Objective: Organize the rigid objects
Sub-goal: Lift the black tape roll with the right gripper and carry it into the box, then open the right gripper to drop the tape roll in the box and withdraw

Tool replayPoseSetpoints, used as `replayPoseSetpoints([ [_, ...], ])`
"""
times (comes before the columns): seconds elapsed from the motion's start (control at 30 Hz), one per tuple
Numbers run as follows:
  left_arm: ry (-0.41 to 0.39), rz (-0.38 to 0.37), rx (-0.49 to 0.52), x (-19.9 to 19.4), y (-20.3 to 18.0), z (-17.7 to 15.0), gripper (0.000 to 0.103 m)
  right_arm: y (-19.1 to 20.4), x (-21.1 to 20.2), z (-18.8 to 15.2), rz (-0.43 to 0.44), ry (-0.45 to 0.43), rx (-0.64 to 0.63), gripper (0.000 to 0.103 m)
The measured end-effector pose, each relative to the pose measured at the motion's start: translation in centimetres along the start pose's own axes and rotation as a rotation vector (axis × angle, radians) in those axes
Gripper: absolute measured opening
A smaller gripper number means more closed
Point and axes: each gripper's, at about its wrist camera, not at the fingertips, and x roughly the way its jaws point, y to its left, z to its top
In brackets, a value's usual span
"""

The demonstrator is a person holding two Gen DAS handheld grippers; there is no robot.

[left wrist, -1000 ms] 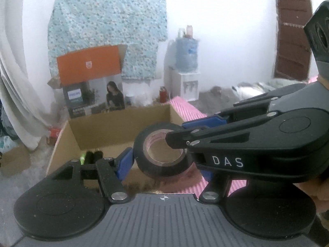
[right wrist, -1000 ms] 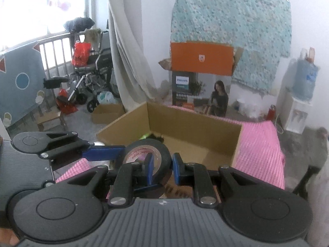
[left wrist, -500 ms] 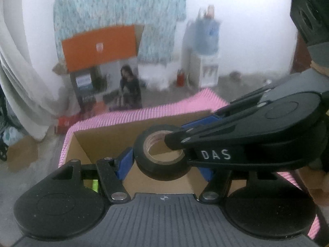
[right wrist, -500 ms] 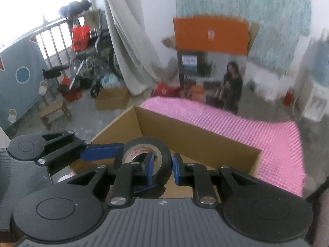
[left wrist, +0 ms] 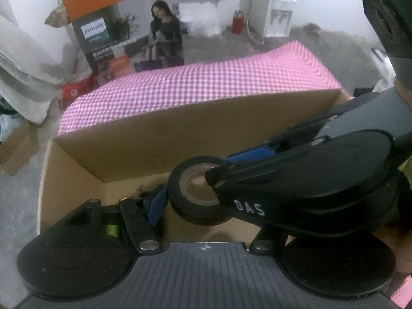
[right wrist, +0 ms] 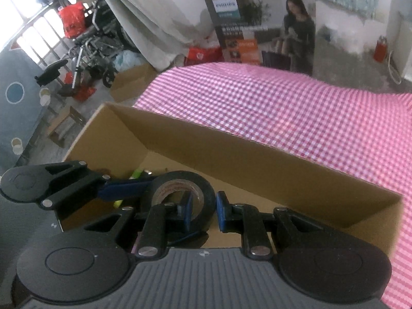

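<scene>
Behind the tape roll (right wrist: pixel 182 195), half-hidden green item (right wrist: pixel 136 173), unidentifiable.

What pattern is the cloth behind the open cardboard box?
Pink-and-white gingham check cloth, clearest in the right wrist view.

Soft daylight from the barred window (right wrist: pixel 38 23), motion-blurred background, heavy fisheye bending and dark vignette at the corners.

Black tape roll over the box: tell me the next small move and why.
Probably lower it a little further, then open the right gripper. The black tape roll hangs above the cardboard box, with one right finger through its core and one outside. The left gripper straddles it with only one blue finger showing, so its grip is unclear.
</scene>
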Motion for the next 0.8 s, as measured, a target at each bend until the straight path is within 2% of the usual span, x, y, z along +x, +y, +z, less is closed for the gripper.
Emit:
replayPoseSetpoints([
  [0.23, 0.051, 0.018, -0.001, 2.1, 0.3, 0.5, 0.066, -1.5, 2.9, 0.4, 0.019, 0.044, 0.056, 0.022],
  [0.43, 0.032, 0.02, -0.022, 2.2, 0.9, 0.7, 0.07, -2.6, 4.1, 0.6, 0.042, 0.056, 0.125, 0.023],
  [0.67, 0.008, 0.028, -0.038, 0.8, 1.5, 0.3, 0.077, -3.3, 2.4, 0.6, 0.051, 0.017, 0.16, 0.024],
  [0.8, -0.025, 0.014, -0.047, -1.3, 1.5, -0.5, 0.082, -3.1, -0.3, 0.4, 0.059, -0.033, 0.158, 0.024],
])
